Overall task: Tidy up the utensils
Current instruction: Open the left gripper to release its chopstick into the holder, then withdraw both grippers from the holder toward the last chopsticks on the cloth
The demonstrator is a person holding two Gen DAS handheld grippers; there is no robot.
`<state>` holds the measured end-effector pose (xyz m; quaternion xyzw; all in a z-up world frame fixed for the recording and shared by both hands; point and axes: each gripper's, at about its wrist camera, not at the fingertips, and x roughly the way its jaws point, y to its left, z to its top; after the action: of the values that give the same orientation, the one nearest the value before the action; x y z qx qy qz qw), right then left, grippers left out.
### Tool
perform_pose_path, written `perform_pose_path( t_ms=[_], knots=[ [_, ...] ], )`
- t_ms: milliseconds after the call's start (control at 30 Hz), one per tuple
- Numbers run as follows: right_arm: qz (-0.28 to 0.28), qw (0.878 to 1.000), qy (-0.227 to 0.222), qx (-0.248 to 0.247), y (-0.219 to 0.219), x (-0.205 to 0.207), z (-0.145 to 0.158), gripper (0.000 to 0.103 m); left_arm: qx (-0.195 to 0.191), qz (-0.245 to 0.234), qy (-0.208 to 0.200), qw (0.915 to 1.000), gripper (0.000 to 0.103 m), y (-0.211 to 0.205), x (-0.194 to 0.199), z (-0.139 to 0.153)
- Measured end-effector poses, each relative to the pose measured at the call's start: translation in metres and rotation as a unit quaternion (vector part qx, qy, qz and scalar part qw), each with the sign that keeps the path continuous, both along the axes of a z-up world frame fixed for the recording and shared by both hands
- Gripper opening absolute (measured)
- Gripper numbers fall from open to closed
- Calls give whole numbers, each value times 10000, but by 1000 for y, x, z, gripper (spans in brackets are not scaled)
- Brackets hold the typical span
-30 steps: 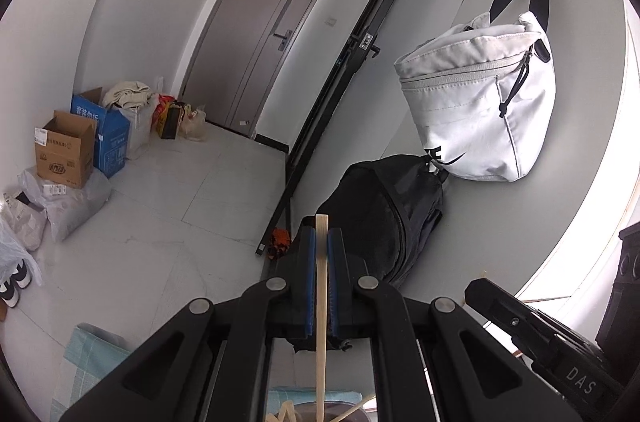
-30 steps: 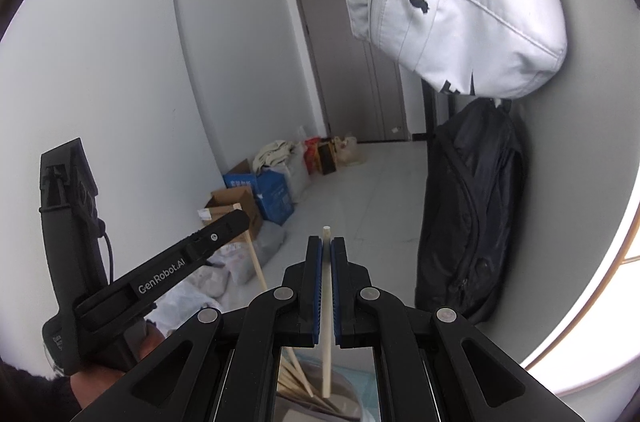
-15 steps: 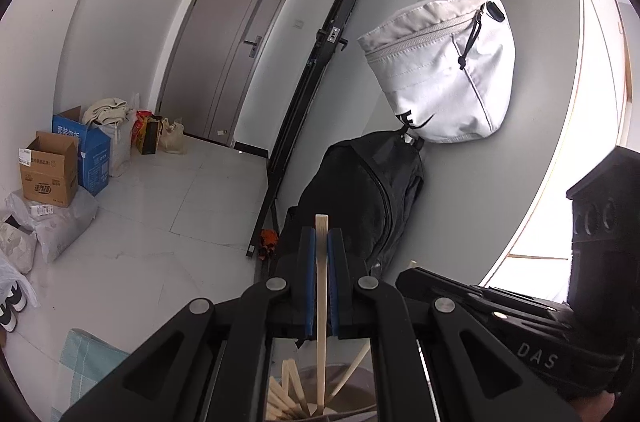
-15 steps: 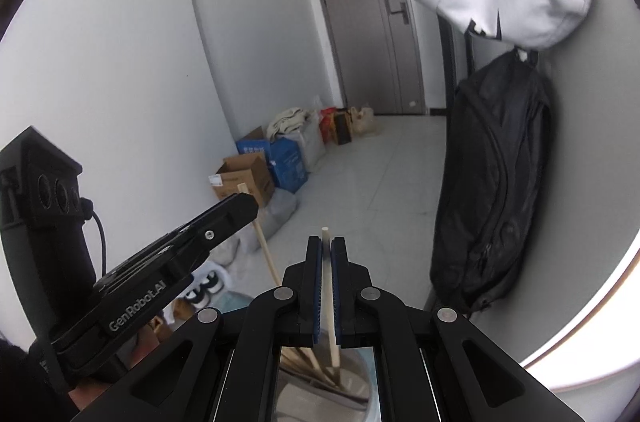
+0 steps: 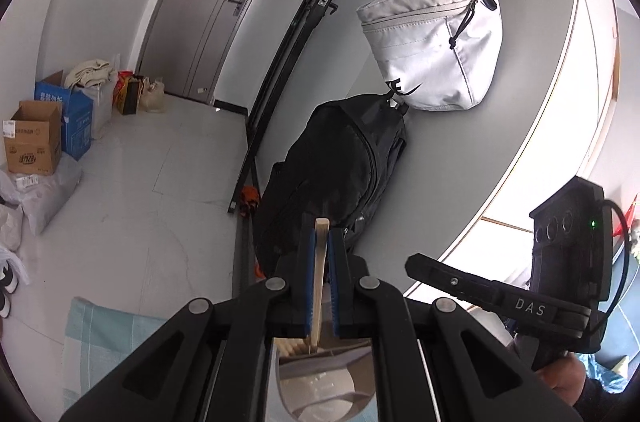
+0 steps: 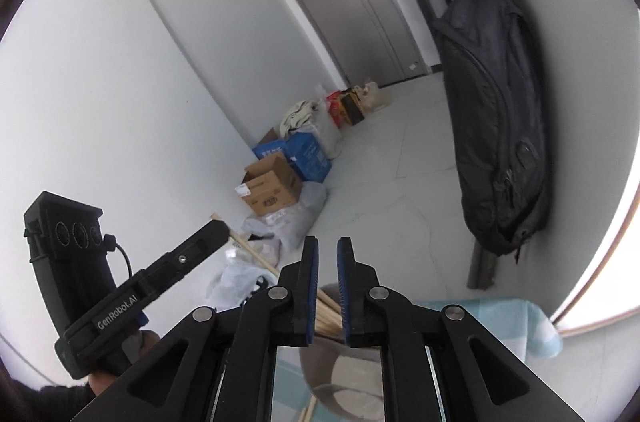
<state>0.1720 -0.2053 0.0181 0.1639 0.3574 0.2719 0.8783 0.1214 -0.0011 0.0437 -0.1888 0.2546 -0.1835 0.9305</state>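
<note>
My left gripper (image 5: pixel 322 236) still has a pale wooden chopstick (image 5: pixel 320 282) upright between its blue pads. Its jaws are just opening, and the stick's lower end reaches into the grey cup (image 5: pixel 324 386) below. My right gripper (image 6: pixel 328 244) is opening too, with a clear gap and nothing between its pads. Through that gap several chopsticks (image 6: pixel 328 316) lean in the same cup (image 6: pixel 340 366). The left gripper's finger (image 6: pixel 200 242) shows at the left of the right wrist view with its chopstick (image 6: pixel 256 256) sticking out. The right gripper's body (image 5: pixel 500 302) lies at the right of the left wrist view.
A light-blue checked cloth (image 5: pixel 104 338) lies under the cup. A black backpack (image 5: pixel 340 162) and a white bag (image 5: pixel 436 50) hang on the wall ahead. Cardboard boxes (image 5: pixel 32 138) and bags line the far wall by a grey door (image 5: pixel 216 2).
Both grippers have sunk toward the cup. The right jaws have parted and their chopstick has dropped in among the others. The left gripper's stick now reaches into the cup.
</note>
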Motion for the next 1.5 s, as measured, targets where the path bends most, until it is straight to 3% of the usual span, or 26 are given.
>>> perform_pose_path(
  t_ms=[67, 300, 400, 533, 667, 733, 800, 900, 1100, 1233, 1500],
  knots=[
    [-107, 9999, 26, 6, -3, -8, 0, 17, 3, 52, 94, 9999, 17, 3, -5, 2],
    [-191, 9998, -40, -4, -2, -37, 8, 23, -3, 96, 156, 9998, 40, 8, -21, 6],
    [-187, 9998, -86, -19, -1, -51, 8, 23, 162, -35, 342, 9993, 40, 3, -15, 0],
    [-210, 9997, -105, -25, -4, -68, 8, 23, -36, 158, 399, 9991, 40, 14, -28, -2],
    [-225, 9996, -147, -100, -3, -81, 9, 24, 53, 311, 465, 9984, 40, 21, -45, -5],
    [-204, 9996, -141, -123, -1, -86, 8, 32, 29, 429, 538, 9976, 41, 25, -52, -7],
    [-142, 9998, -131, -99, 3, -92, 6, 36, 7, 575, 654, 9962, 55, 31, -59, -9],
    [-38, 9998, -108, -147, 12, -100, 1, 40, 93, 775, 683, 9946, 61, 35, -70, -10],
    [129, 9995, -61, -269, 31, -120, -17, 51, 290, 840, 934, 9917, 64, 38, -83, -21],
    [296, 9980, 80, -550, 49, -130, -38, 51, 260, 1016, 1144, 9879, 75, 46, -90, -39],
    [785, 9841, 817, -1369, 95, -130, -95, 51, 320, 1475, 1636, 9749, 75, 61, -101, -93]
  ],
)
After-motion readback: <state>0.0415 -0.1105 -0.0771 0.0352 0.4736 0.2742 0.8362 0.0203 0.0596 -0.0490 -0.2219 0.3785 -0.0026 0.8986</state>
